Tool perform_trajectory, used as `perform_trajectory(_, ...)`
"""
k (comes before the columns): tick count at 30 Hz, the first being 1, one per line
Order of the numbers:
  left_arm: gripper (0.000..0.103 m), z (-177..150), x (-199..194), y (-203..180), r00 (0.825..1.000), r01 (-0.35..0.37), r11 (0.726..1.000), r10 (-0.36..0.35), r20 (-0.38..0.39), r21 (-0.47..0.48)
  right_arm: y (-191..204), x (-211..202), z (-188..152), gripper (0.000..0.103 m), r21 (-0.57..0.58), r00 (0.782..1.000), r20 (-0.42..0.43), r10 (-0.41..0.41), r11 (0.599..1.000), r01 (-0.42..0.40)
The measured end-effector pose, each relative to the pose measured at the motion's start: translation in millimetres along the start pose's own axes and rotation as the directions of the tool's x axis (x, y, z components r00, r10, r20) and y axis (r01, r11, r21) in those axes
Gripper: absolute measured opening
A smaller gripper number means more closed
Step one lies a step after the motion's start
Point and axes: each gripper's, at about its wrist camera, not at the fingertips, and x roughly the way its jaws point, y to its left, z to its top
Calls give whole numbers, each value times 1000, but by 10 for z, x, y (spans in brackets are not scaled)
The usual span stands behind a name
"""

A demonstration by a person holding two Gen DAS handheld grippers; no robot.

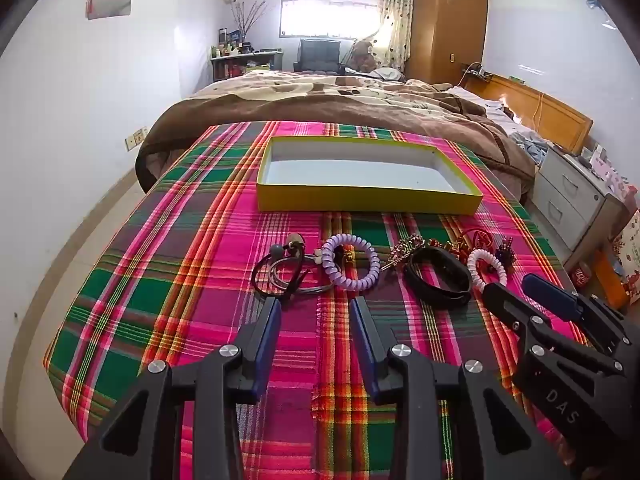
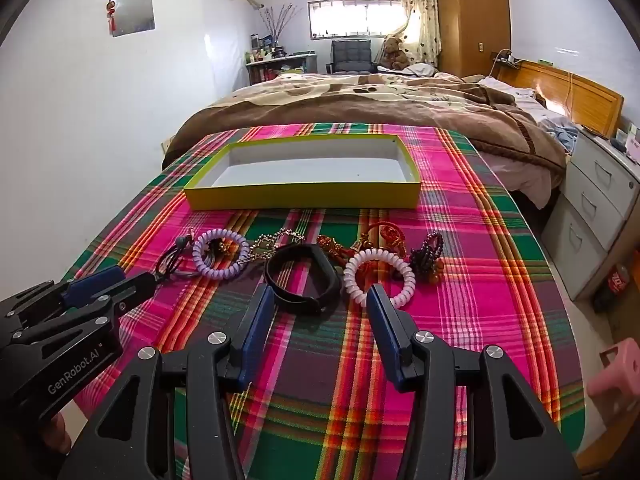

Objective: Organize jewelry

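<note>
Two grippers hover low over the plaid cloth [image 1: 168,280], both tilted down, jaws spread, nothing between them. Left gripper [image 1: 316,308] sits just short of the black cord loops [image 1: 280,276] and the purple coil band [image 1: 352,262]; right gripper [image 2: 320,300] sits just short of the black wristband [image 2: 302,282] and the white coil band [image 2: 380,276].

Step, by my reading: approach before the first pick. Yellow box [image 1: 368,200] beyond the row holds nothing yet.

Next move calls for lowering one jaw inside a ring and closing on its rim.

Count: one box; two coil bands; one wristband; gold, red and dark beaded pieces tangled, number unclear.
</note>
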Motion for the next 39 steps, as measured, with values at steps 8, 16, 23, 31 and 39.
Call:
perform_trajectory(8,35,-12,-44,-95,1000,-22,1000,22,3,2,-13,-18,0,49,5,1000,-9,-10,1000,10)
perform_trajectory(16,35,-13,-50,-10,1000,-11,1000,11,7,-6,7,-25,1,49,4,1000,-9,-10,1000,10)
perform_trajectory(23,35,-18,-45,6,1000,-7,1000,7,5,-8,16,-40,-16,49,2,1000,-8,-14,1000,14)
perform_trajectory(31,35,-23,-36,1,1000,-6,1000,6,6,-5,12,-41,-16,49,3,1000,-8,-14,1000,14)
perform_trajectory(39,35,-21,-39,-24,1000,-4,1000,4,5,-3,9,-41,-14,49,6,1000,-10,-12,1000,13)
